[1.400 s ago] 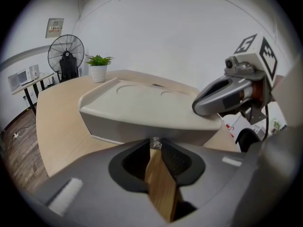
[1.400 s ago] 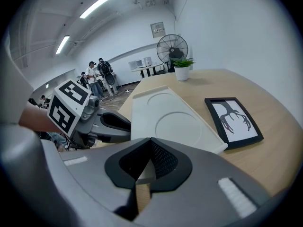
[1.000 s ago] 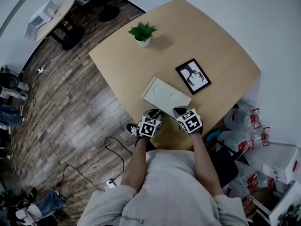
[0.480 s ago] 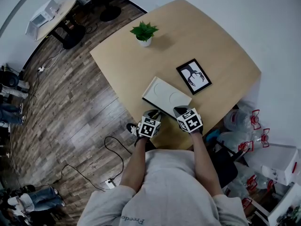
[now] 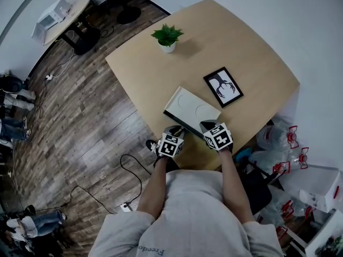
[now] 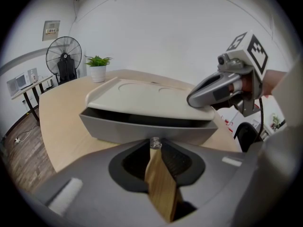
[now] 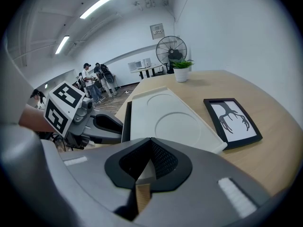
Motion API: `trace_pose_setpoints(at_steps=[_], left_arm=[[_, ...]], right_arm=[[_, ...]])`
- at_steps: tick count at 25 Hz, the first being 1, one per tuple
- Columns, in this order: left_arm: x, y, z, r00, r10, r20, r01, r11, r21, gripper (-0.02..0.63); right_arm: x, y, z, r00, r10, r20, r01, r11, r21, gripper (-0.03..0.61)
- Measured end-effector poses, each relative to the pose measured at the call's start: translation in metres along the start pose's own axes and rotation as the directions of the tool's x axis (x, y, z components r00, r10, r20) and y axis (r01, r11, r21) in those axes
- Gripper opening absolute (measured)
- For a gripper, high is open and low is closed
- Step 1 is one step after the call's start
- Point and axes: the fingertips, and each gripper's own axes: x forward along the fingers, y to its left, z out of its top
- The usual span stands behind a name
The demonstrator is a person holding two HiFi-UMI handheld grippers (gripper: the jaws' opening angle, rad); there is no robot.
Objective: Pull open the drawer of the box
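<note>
A flat white box [image 5: 193,107] lies near the front edge of the wooden table [image 5: 134,74]. Its grey drawer [image 6: 142,129] stands out a little, with a dark gap under the lid. My left gripper [image 6: 155,148] is shut on the drawer's small metal knob [image 6: 155,142]. It shows at the box's front side in the head view, left gripper [image 5: 176,130]. My right gripper [image 7: 150,143] is shut, its tips resting on the lid's near corner. The left gripper view shows the right gripper [image 6: 194,100] pressing there.
A black picture frame [image 5: 223,87] lies to the right of the box. A potted plant [image 5: 167,36] stands at the table's far side. Cables [image 5: 131,170] run over the wood floor to the left, and bags [image 5: 278,138] sit to the right.
The drawer front has come out slightly toward me with the left gripper on its knob. The right gripper stays on the lid.
</note>
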Motion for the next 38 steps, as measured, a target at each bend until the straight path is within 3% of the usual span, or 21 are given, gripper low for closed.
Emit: trace_pose_setpoints(at_steps=[38], left_arm=[[-0.028,-0.003,-0.021,1.0,-0.004,-0.012,0.004,1.0,-0.005,0.132]], right_arm=[[0.0,-0.002,0.002,0.999,-0.039,0.038,0.038,0.999,0.028,0.002]])
